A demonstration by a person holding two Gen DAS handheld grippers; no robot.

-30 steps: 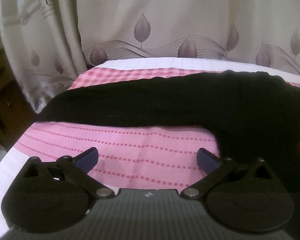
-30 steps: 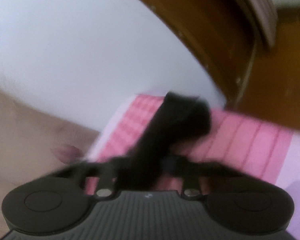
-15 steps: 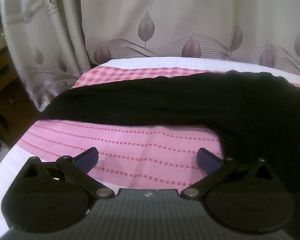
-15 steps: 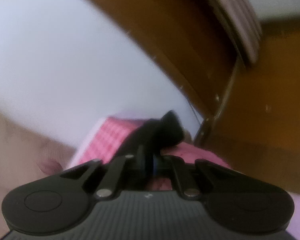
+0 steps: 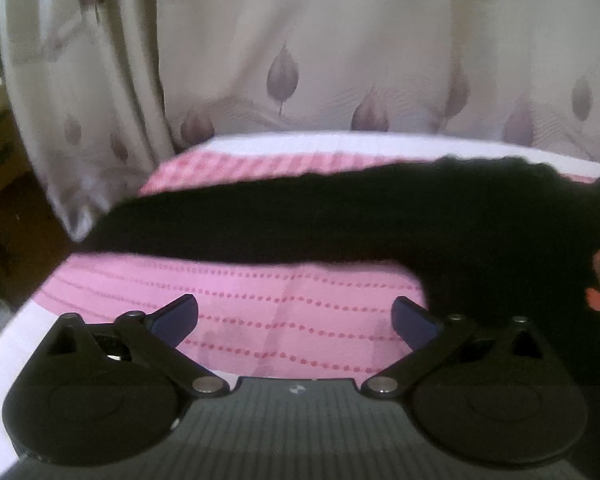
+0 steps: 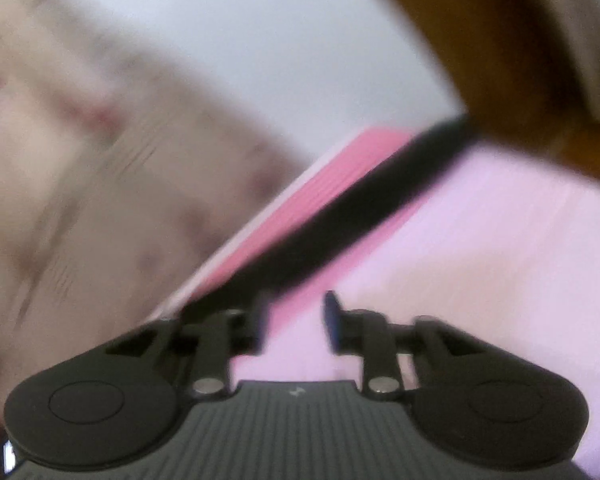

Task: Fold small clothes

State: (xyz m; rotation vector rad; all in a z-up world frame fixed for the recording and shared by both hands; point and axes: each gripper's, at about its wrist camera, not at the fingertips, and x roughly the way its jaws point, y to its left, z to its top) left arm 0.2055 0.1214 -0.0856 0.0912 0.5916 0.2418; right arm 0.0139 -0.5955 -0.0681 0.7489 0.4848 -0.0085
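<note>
1. Two grippers are working over a pink bedspread [image 5: 284, 312], where a black garment [image 5: 340, 220] is lying stretched across it in front of a leaf-print curtain [image 5: 340, 60].
2. The left gripper [image 5: 296, 318] is hovering with jaws spread wide — nothing between them.
3. The right gripper [image 6: 296, 316] has just been opening; its jaws are standing apart, empty — the garment's black strip [image 6: 360, 196] is trailing beside its left finger in a blurred view.

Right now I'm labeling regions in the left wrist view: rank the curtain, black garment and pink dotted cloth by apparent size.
1. Curtain, filling the upper half.
2. Black garment, a wide band; its right end runs out of frame.
3. Pink dotted cloth, partly hidden by the garment and the tool.
</note>
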